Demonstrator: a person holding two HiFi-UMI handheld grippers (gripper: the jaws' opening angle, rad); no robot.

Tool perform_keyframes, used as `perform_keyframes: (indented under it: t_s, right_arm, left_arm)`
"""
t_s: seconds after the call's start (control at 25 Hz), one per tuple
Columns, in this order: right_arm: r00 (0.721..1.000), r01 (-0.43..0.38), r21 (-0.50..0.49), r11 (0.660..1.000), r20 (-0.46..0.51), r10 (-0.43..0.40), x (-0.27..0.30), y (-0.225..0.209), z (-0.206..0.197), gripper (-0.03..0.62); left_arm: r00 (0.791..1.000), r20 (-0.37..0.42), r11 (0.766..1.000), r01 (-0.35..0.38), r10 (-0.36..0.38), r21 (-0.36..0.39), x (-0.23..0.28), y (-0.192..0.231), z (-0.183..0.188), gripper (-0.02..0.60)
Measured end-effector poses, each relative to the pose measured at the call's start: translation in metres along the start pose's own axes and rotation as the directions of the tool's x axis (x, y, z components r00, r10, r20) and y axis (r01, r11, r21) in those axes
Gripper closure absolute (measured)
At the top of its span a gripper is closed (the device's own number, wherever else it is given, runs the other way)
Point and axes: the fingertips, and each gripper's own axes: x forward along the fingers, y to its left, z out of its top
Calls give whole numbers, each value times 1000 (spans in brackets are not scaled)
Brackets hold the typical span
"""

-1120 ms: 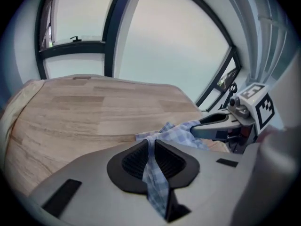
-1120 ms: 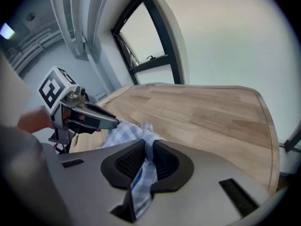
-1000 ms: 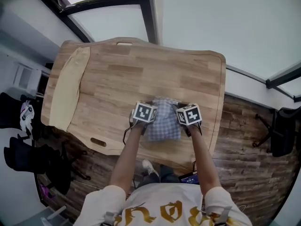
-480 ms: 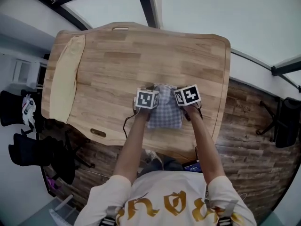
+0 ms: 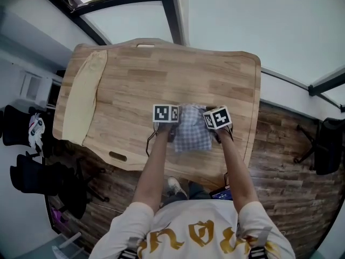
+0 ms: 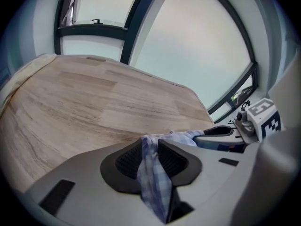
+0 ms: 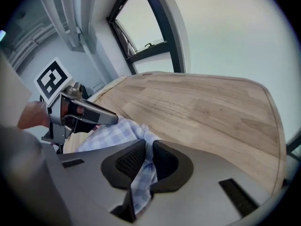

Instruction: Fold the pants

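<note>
Your left gripper (image 6: 149, 163) and right gripper (image 7: 146, 163) each pinch the checked pants (image 5: 191, 135) between narrow fingers (image 6: 129, 160), near the surface's (image 5: 161, 74) close edge. From above, the marker cubes (image 5: 166, 113) hide both grips.

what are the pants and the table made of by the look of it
pants: thin woven cloth, probably cotton, matte; blue-and-white check, bunches into soft folds.
table: wood, likely joined planks with a light, smooth finish; grain and block seams show.
</note>
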Motion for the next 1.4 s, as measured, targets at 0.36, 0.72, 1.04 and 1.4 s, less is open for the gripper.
perform_keyframes:
  t_s: [0.36, 0.72, 1.04, 1.4]
  right_arm:
    - [982, 82, -8, 997, 170, -79, -68, 11, 34, 386]
    - [865, 223, 50, 974, 450, -221, -177, 72, 42, 567]
    - [654, 353, 34, 935, 706, -272, -247, 163, 30, 569]
    - [555, 460, -32, 887, 790, -259, -278, 224, 22, 571]
  left_arm:
    - [993, 117, 1000, -3, 0, 26, -54, -5, 6, 339]
    - [937, 328, 983, 64, -120, 174, -156, -42, -7, 520]
    - [786, 558, 929, 53, -265, 366, -244, -100, -36, 532]
    - [663, 666, 907, 46, -342, 419, -305, -116, -43, 535]
